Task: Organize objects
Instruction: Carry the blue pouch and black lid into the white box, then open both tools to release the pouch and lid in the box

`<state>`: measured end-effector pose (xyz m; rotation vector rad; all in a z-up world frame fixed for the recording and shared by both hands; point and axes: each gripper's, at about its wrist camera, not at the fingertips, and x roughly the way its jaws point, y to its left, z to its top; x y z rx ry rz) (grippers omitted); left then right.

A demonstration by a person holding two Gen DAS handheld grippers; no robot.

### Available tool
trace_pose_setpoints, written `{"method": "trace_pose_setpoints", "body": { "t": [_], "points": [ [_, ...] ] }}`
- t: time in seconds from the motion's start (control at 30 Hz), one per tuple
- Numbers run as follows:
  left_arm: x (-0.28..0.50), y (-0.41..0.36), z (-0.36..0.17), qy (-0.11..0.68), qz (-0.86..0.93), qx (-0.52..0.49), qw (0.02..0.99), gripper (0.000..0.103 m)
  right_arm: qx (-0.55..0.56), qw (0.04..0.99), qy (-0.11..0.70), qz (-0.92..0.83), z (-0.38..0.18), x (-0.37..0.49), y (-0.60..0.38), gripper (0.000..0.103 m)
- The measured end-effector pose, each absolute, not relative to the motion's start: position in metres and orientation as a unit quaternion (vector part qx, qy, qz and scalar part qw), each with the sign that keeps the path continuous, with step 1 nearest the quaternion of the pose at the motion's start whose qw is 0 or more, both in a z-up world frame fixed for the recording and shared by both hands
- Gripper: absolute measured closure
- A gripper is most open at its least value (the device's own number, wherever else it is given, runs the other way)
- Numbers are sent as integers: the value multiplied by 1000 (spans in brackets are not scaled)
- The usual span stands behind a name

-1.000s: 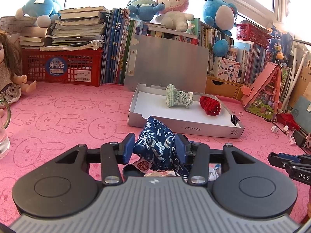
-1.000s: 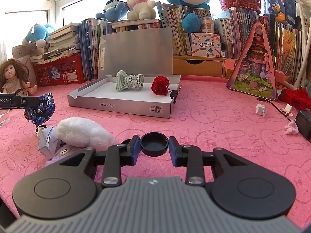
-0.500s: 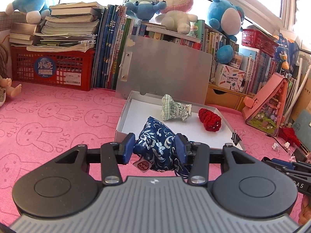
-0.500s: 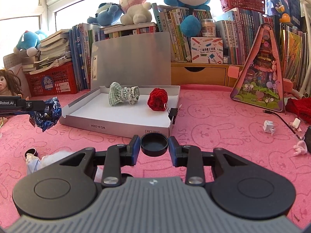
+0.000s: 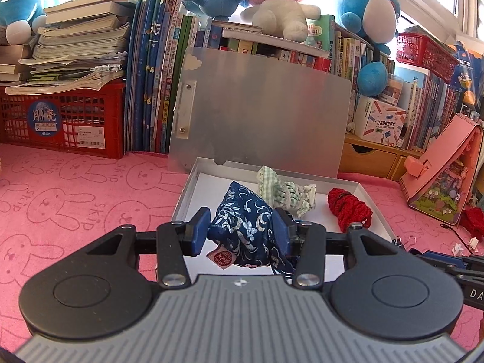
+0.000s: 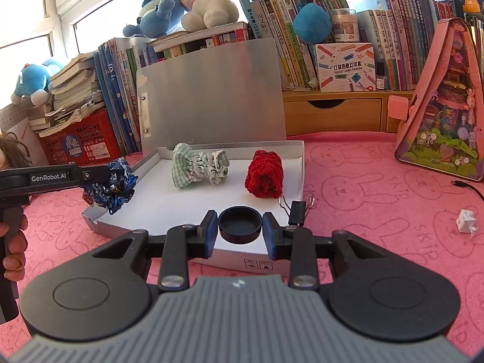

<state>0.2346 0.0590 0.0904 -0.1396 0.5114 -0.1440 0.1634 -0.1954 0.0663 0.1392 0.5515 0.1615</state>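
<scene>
Gripping blue pouch (image 5: 246, 227) and black cap (image 6: 240, 224), both tongs now over white tray (image 6: 145, 163).

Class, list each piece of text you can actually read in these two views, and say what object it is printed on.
"GenRobot.AI": side of the left tongs.
"POCKET LABEL PRINTER": white printer box on the wooden shelf.
"SKIP": repeated on the pink bunny mat.
"Moon": round sticker on the red crate.
Book spines and the white box's front symbols: too small to read.
</scene>
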Motion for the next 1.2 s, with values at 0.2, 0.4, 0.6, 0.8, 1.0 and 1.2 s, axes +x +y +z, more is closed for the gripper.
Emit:
{"method": "trace_pose_setpoints", "body": {
  "t": [0.2,0.4,0.6,0.8,1.0,1.2],
  "points": [
    [282,47,83,273,-50,-56,959,52,59,947,303,83,65,211,-184,66],
    [324,39,75,288,-27,-53,956,52,61,941,324,74,59,258,-176,66],
    [355,26,64,296,-17,-42,954,52,52,933,349,70,47,288,-169,66],
    [374,13,57,301,-10,-26,953,52,56,927,364,71,42,309,-169,66],
    [379,9,50,297,-10,-17,955,51,67,922,376,67,32,321,-172,66],
    [375,8,49,291,-21,-11,956,50,66,921,378,66,26,318,-171,61]
  ]
}}
